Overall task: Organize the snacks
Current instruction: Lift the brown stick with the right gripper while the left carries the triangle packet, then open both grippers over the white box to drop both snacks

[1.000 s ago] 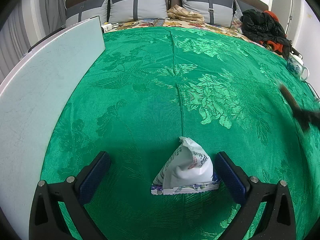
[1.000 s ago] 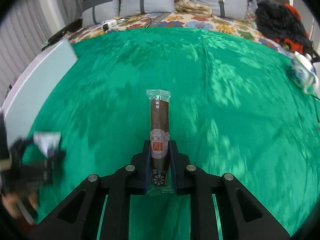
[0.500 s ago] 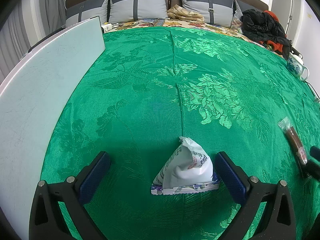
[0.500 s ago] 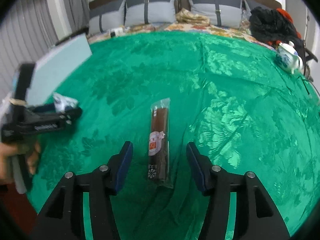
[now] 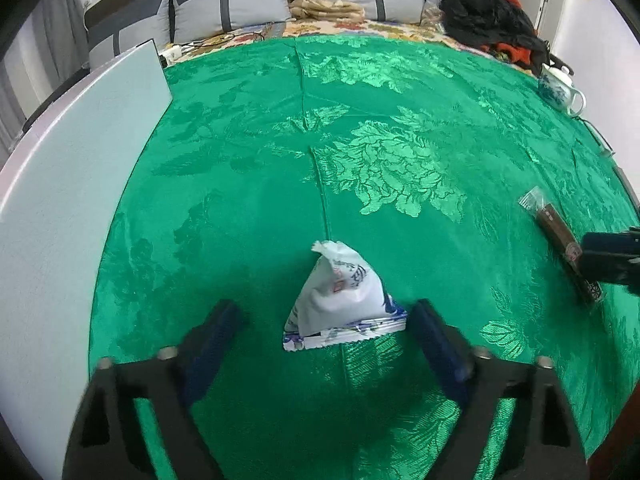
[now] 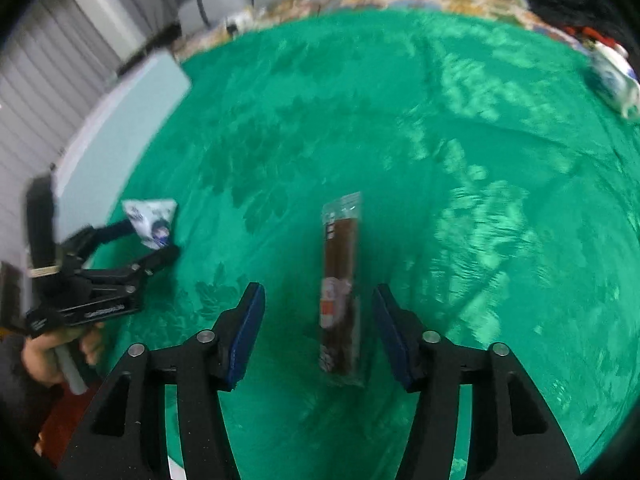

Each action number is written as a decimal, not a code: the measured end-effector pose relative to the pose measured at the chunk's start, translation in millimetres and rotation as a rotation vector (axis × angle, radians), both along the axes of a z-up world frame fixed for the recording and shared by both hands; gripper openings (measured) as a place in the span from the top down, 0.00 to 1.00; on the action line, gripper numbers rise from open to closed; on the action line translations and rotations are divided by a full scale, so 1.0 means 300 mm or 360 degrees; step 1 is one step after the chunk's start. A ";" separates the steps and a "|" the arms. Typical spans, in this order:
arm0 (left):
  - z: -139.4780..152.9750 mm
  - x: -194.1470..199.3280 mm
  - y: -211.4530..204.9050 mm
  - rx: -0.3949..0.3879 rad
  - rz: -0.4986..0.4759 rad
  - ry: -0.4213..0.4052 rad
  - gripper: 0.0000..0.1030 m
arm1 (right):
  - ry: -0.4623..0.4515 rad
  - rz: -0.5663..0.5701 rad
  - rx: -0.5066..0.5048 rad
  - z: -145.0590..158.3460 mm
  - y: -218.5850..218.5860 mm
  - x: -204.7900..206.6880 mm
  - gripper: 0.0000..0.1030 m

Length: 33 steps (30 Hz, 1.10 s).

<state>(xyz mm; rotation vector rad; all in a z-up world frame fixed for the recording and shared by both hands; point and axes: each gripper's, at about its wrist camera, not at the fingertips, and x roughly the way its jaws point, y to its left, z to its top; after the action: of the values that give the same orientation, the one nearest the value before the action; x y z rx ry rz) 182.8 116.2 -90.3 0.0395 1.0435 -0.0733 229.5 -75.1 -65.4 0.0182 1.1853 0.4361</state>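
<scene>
Green cloth: shiny floral brocade, covers nearly the whole surface in both views; snacks lie on it.
Pale board: flat panel along the cloth's left edge.
Pillows: grey, in a row at the far end.
Dark clothes: heap at far right corner.
Teapot: white w/ blue, right edge of cloth, beside the clothes.
Left gripper: jaws apart but closing – white packet between them; right pad just at the packet's corner, left pad clear of it. No grip seen.
Right gripper: jaws apart & closing, brown stick snack between the pads w/ gaps on both sides – not held.
White packet: crumpled pouch w/ blue print, standing on its sealed edge near the cloth's near-left part.
Brown stick snack: long, in clear wrapper, flat on cloth, well right of the packet.
Hand: holds the left gripper's handle, low left in right wrist view.
</scene>
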 end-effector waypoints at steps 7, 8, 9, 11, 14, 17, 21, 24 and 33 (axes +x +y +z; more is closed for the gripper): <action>0.046 -0.024 0.004 -0.0170 0.0006 -0.0105 0.48 | 0.0057 -0.0101 0.0040 -0.011 -0.030 -0.006 0.82; 0.061 -0.035 0.010 -0.0196 0.0011 -0.0122 0.48 | 0.0065 -0.0128 0.0112 0.005 -0.051 -0.018 0.82; 0.085 -0.050 0.021 -0.0249 0.0019 -0.0144 0.47 | 0.0070 -0.0145 0.0163 0.018 -0.067 -0.026 0.82; 0.138 -0.082 0.048 -0.0344 0.0051 -0.0179 0.47 | 0.0075 -0.0171 0.0286 0.062 -0.092 -0.043 0.82; 0.243 -0.142 0.107 -0.0461 0.0103 -0.0235 0.47 | 0.0061 -0.0161 0.0429 0.153 -0.063 -0.044 0.82; 0.399 -0.231 0.237 -0.0498 0.0175 -0.0351 0.47 | 0.0004 -0.0050 0.0530 0.271 0.051 -0.036 0.82; 0.540 -0.318 0.450 -0.0376 0.0310 -0.0453 0.47 | -0.0049 0.0170 0.0656 0.417 0.303 -0.034 0.82; 0.558 -0.360 0.646 -0.0176 0.0475 -0.0433 0.46 | -0.0065 0.0349 0.0707 0.494 0.551 -0.044 0.82; 0.439 -0.410 0.949 0.0040 0.0818 -0.0310 0.20 | -0.0165 0.0703 0.0543 0.491 1.135 -0.091 0.55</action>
<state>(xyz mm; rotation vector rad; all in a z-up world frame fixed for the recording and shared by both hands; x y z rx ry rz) 59.7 400.8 41.5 -0.1954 0.8339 0.4029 202.2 265.5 81.8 0.0281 0.9983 1.0140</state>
